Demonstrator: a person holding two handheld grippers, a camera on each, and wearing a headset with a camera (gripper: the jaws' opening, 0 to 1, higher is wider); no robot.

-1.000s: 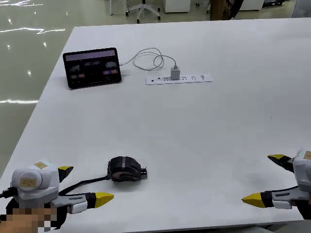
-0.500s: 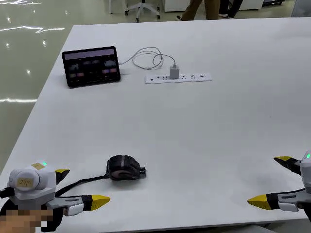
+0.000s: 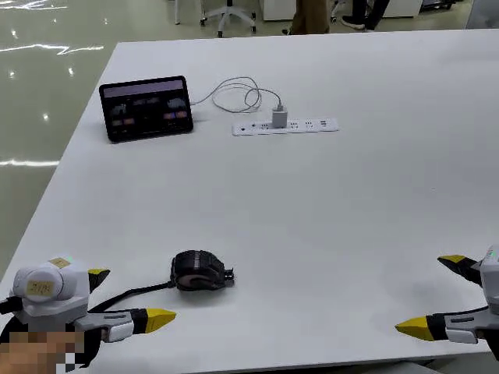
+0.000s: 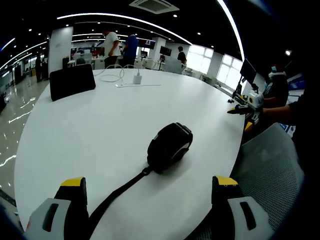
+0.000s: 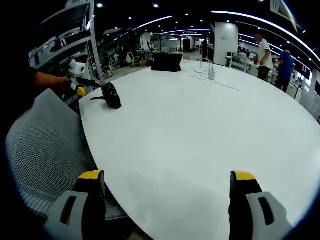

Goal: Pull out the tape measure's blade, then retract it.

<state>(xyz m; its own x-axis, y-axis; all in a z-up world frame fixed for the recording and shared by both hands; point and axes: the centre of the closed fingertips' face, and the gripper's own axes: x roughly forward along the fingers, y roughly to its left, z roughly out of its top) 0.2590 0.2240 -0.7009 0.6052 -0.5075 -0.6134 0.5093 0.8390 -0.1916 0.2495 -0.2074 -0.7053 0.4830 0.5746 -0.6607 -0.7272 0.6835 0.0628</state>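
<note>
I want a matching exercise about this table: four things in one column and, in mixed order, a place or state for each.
Things:
1 tape measure
2 tablet
3 power strip
4 right gripper

Places or states:
a charger plugged in
b open, near right
c screen lit, far left
d lying near left

Pairs: 1-d; 2-c; 3-a; 4-b

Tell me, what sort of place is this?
Probably an open-plan lab or office. There is a large white table with a tablet wired to a power strip, a wheeled office chair beyond it, and people standing in the background.
</note>
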